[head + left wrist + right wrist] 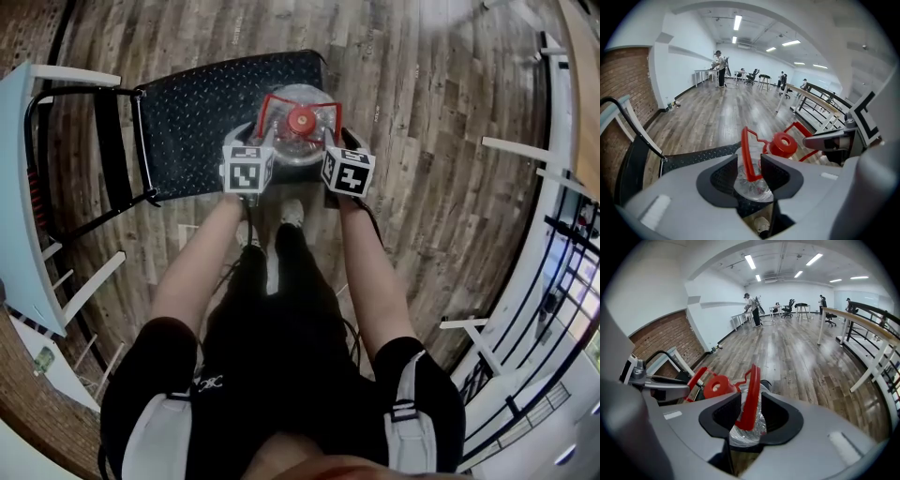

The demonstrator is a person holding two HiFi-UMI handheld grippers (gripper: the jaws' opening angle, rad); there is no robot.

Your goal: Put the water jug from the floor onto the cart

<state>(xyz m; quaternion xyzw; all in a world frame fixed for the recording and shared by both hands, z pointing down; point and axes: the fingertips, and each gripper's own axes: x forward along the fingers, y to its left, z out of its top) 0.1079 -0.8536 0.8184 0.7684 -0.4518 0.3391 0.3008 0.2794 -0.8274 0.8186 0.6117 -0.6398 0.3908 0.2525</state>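
The clear water jug [298,142] with a red cap [301,119] stands on the near edge of the cart's black checker-plate deck [197,108]. Its red carrying handle loops out on both sides. My left gripper [265,142] is at the jug's left. In the left gripper view its jaws [749,169] are open, and the red handle strap [746,157] stands between them with a gap. My right gripper [330,142] is at the jug's right. Its jaws [749,412] are open around the other red strap [751,394]. The cap [783,144] lies between the two grippers.
The cart's black push bar [105,155] rises at the left. A white table frame [23,187] is further left and a white railing [553,234] is at the right. My shoes [292,214] are just behind the cart. People and chairs [720,69] are far down the wooden floor.
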